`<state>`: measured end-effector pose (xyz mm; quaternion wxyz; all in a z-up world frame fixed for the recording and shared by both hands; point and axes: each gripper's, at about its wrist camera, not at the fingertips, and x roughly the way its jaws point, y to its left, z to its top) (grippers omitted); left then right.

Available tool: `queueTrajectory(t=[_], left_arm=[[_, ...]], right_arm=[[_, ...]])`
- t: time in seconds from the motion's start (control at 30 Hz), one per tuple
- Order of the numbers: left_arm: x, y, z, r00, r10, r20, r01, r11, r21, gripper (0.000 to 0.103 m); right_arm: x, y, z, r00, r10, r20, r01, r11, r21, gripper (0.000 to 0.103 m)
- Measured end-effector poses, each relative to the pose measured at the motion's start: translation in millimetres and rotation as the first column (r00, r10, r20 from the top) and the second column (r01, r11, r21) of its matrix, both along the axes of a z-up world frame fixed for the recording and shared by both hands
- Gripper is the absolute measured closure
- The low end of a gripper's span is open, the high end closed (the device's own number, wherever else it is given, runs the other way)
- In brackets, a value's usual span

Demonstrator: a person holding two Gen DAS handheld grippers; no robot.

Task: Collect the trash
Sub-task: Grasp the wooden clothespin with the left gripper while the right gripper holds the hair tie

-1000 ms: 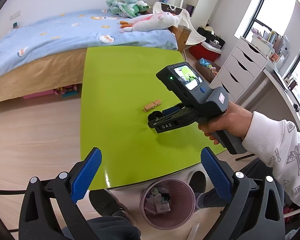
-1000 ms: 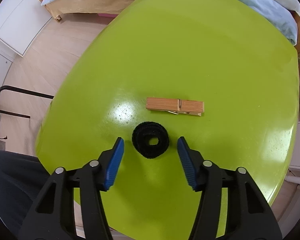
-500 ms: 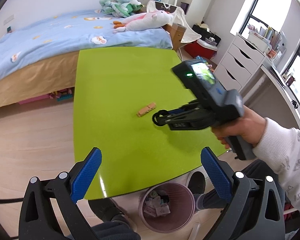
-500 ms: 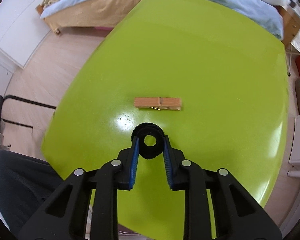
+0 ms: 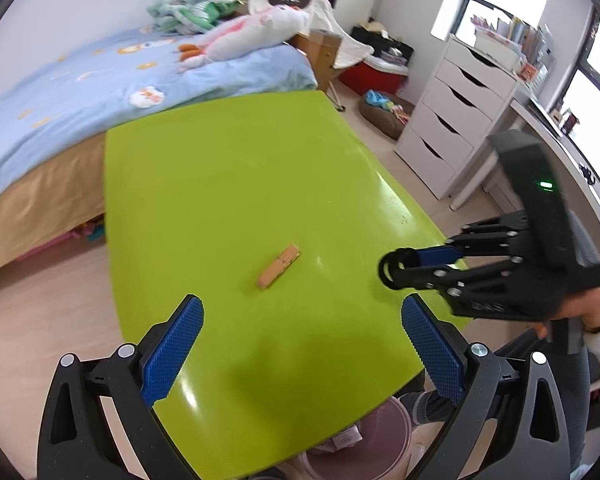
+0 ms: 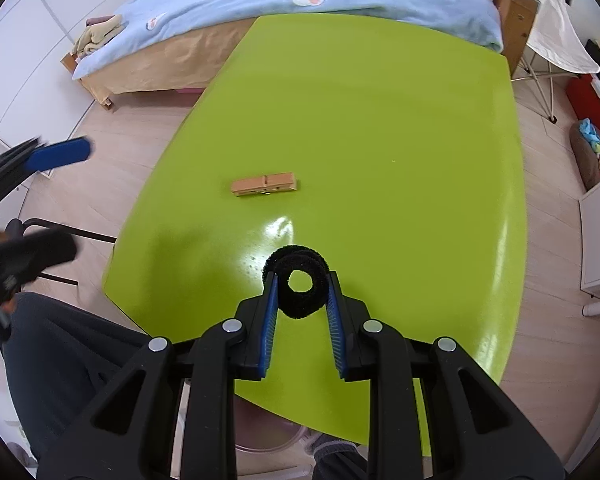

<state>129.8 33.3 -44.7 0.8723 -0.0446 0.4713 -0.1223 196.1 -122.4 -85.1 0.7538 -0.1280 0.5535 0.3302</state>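
The right gripper (image 6: 301, 294) is closed on the black hair tie (image 6: 298, 286); both blue pads press its sides, and the ring stands on edge between them, lifted clear of the green table (image 6: 379, 120). The next move for this piece is, I judge, a carry to the pink trash bin (image 5: 373, 436). In the left wrist view the bin shows under the near table edge at about 5 o'clock, so from the held ring it lies back toward the person and lower down, below the tabletop.

The wooden clothespin (image 5: 279, 272) lies flat on the table. From the left gripper (image 5: 301, 356) it is ahead at about 12 o'clock, a little to 11, and its long axis runs from 7 to 1 o'clock. In the right wrist view the same clothespin lies at 11 o'clock from the ring, with its axis from 9 to 3 o'clock. The left gripper is wide open and empty, and it seems the free tool for this piece.

Compared with one second ago: the right jaws then stood open around the tie lying flat on the table; they have just been closing, and now the tie is between them and raised. The left gripper has come over the table, nearer the clothespin, which has not moved.
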Motion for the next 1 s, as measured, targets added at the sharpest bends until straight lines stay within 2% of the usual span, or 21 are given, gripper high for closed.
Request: queueTrajectory(t=[0.2,0.3,0.5,0.53,0.63,0.7,0.77,0.8,0.87,0.9,1.0], left_arm=[[39.7,-8.8,-32.4,0.993,-0.099,-0.063,0.102,0.993,0.056,0.008],[57.0,-10.3,-52.0,0.988,-0.107,-0.109,0.116,0.991,0.071,0.008],[78.4,-13.1,-80.4,0.983,-0.102,-0.154,0.118,0.988,0.099,0.008],[79.6,-13.7,-83.1,0.982,-0.104,-0.159,0.120,0.988,0.099,0.011],[84.6,-17.6,-91.2,0.977,-0.109,-0.183,0.131,0.985,0.110,0.030],[86.0,-18.9,-95.5,0.975,-0.110,-0.193,0.134,0.985,0.114,0.036],[84.7,-20.2,-98.3,0.975,-0.107,-0.196,0.131,0.985,0.110,0.049],[84.0,-21.1,-99.9,0.974,-0.104,-0.200,0.128,0.985,0.112,0.052],[83.1,-23.1,-103.6,0.972,-0.099,-0.212,0.128,0.984,0.124,0.068],[83.8,-22.5,-104.6,0.973,-0.094,-0.211,0.124,0.983,0.133,0.069],[84.3,-20.6,-103.8,0.975,-0.071,-0.209,0.103,0.984,0.145,0.084]], right_arm=[[0.7,-16.3,7.8,1.000,-0.014,0.006,0.014,1.000,0.010,0.080],[1.5,-20.6,8.6,1.000,-0.023,0.005,0.022,1.000,0.012,0.080],[5.3,-28.5,3.7,0.999,-0.036,-0.002,0.036,0.999,0.002,0.080],[6.0,-29.1,3.2,0.999,-0.038,-0.004,0.038,0.999,0.002,0.080],[7.9,-30.3,-0.1,0.999,-0.040,-0.009,0.040,0.999,0.001,0.080],[9.0,-29.9,-2.3,0.999,-0.040,-0.012,0.040,0.999,0.000,0.080],[10.7,-28.6,-3.8,0.999,-0.039,-0.012,0.039,0.999,-0.003,0.080],[10.7,-27.6,-4.6,0.999,-0.036,-0.011,0.036,0.999,-0.006,0.080],[10.2,-25.5,-5.3,0.999,-0.033,-0.013,0.033,0.999,-0.006,0.080],[10.4,-24.9,-5.3,0.999,-0.032,-0.012,0.032,0.999,-0.006,0.080],[11.1,-23.3,-5.0,0.999,-0.031,-0.010,0.031,1.000,-0.004,0.080]])
